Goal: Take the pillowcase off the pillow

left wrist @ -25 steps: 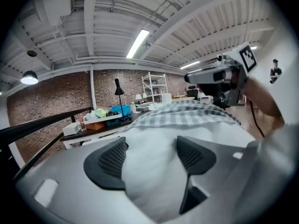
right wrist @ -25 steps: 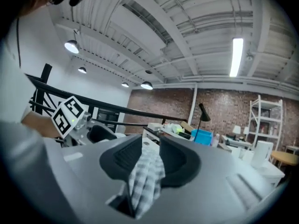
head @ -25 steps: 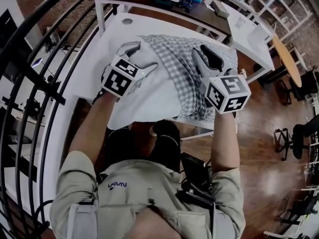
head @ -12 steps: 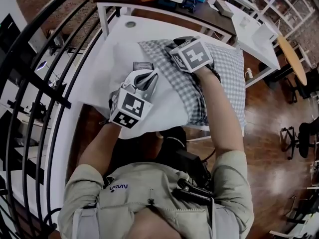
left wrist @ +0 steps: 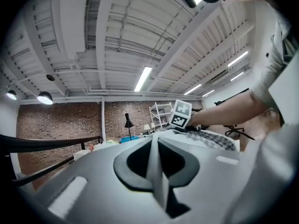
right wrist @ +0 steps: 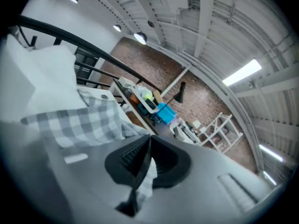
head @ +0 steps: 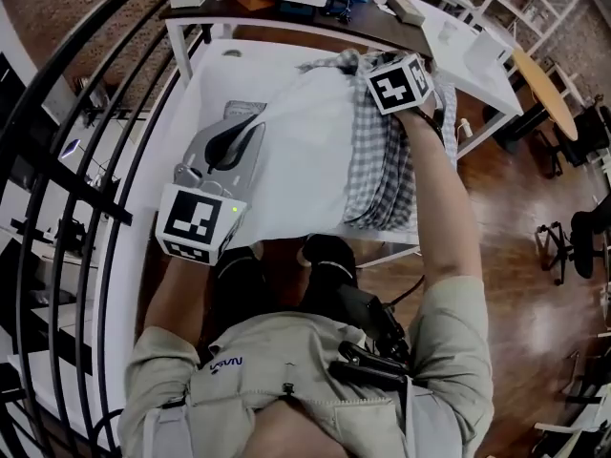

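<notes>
The white pillow (head: 291, 156) lies on the white table (head: 205, 84), half out of the grey-checked pillowcase (head: 382, 165), which is bunched along its right side. My left gripper (head: 256, 120) is at the pillow's left edge, shut on a fold of its white cloth (left wrist: 158, 171). My right gripper (head: 355, 65) is at the far end, over the gathered pillowcase. Its jaws have just been closing and now pinch the checked fabric (right wrist: 145, 174). In the left gripper view the right gripper's marker cube (left wrist: 180, 115) shows beyond the pillow.
A black curved railing (head: 86, 132) runs along the left. Behind the table stands a dark desk (head: 315, 12) with a blue box and clutter. Another white table (head: 482, 51) is at the back right. Wooden floor (head: 520, 256) lies to the right.
My left gripper has drawn back to the near left and risen, lifting the pillow's white end. My right gripper has shifted to the pillowcase's far end, and the checked cloth has bunched to the right.
</notes>
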{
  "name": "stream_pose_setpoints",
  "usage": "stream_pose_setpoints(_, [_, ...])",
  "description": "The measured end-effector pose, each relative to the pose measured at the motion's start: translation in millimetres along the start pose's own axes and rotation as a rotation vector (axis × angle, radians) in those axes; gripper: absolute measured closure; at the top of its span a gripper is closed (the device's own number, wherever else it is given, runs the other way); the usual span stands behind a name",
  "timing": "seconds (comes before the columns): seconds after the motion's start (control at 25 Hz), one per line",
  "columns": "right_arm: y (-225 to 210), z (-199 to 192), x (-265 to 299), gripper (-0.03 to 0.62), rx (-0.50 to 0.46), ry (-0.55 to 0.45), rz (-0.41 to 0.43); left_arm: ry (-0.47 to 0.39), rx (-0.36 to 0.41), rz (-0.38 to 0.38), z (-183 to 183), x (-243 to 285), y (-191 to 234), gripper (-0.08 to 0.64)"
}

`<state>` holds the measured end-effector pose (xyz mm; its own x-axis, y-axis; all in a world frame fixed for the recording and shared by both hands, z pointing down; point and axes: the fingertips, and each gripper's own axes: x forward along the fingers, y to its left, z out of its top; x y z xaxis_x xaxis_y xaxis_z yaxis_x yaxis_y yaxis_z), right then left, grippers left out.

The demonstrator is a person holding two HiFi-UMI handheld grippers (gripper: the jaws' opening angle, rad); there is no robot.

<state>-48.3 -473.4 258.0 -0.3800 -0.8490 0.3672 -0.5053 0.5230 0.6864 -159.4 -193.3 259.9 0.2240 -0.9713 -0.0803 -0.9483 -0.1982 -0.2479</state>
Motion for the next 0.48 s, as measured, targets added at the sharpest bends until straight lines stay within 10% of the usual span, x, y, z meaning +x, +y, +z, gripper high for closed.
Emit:
stream_pose_setpoints(0.24, [-51.5,-84.7,14.5,0.577,0.183,0.142,-0.107,0.033,-0.106,0.052,-26.4,5.0,28.3,0.546])
stream_pose_setpoints(0.48, [-18.3,-77.4,18.9,0.557,0.157,0.012,-0.023,0.154,-0.096,0.053,-95.9,41.8,38.3,0.532])
